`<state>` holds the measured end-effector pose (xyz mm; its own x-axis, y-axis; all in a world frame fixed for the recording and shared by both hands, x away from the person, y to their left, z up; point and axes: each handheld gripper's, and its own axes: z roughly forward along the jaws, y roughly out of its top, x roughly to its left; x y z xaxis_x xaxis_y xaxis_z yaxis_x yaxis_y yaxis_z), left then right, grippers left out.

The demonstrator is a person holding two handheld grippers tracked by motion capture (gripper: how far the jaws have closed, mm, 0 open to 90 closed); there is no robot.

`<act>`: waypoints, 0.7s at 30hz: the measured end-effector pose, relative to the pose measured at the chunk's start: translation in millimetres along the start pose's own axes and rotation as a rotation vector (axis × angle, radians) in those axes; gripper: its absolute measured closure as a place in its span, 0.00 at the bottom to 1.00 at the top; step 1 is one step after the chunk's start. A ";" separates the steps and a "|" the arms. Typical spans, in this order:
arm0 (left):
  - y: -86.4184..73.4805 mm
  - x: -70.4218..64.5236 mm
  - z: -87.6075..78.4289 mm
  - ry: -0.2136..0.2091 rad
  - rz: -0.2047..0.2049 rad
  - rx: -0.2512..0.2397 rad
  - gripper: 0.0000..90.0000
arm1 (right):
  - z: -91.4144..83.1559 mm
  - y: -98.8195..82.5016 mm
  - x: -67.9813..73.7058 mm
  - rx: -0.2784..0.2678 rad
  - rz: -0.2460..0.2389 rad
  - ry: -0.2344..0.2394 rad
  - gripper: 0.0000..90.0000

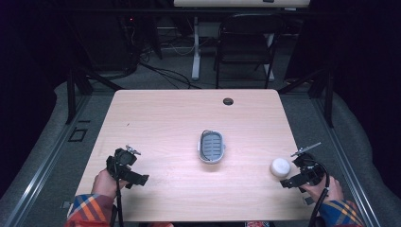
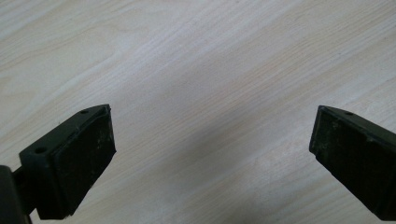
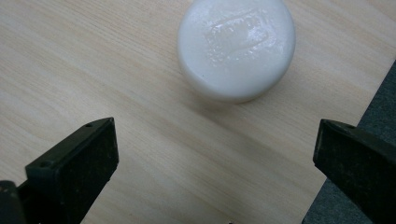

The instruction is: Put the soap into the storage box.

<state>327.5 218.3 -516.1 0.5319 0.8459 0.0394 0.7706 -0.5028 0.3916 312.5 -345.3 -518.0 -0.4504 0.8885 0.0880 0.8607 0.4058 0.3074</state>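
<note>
A round white bar of soap (image 3: pixel 236 46) with an embossed stamp, legible from the right gripper view, lies near the worktop's (image 1: pixel 165 118) right edge, ahead of the wide-open right hand-held gripper (image 3: pixel 215 163). A grey-blue oval soap dish (image 1: pixel 211 146) sits mid-worktop; the left hand-held gripper (image 2: pixel 210 158) gapes over bare wood.

Lab or office workspace: wooden bench (image 1: pixel 165 123) with cable grommet (image 1: pixel 228 101), folding chair (image 1: pixel 246 42), floor cables (image 1: pixel 170 73), carpet.
</note>
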 end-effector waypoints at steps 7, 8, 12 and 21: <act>0.1 -0.9 0.6 -0.003 0.006 0.002 0.00 | 0.7 0.4 0.2 0.006 0.001 -0.004 0.00; 0.2 -1.0 0.7 -0.003 0.008 0.004 0.00 | 0.5 0.7 0.4 0.010 -0.001 0.005 0.00; 0.5 -1.3 0.8 -0.003 0.010 0.005 0.00 | 0.1 0.6 0.6 0.005 -0.004 0.001 0.00; 0.5 -1.2 1.1 -0.007 0.011 0.005 0.00 | -1.5 4.5 3.3 0.034 -0.035 -0.033 0.00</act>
<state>327.7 216.8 -516.9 0.5428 0.8390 0.0376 0.7663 -0.5131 0.3866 314.5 -340.9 -514.8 -0.4729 0.8799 0.0457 0.8523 0.4437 0.2770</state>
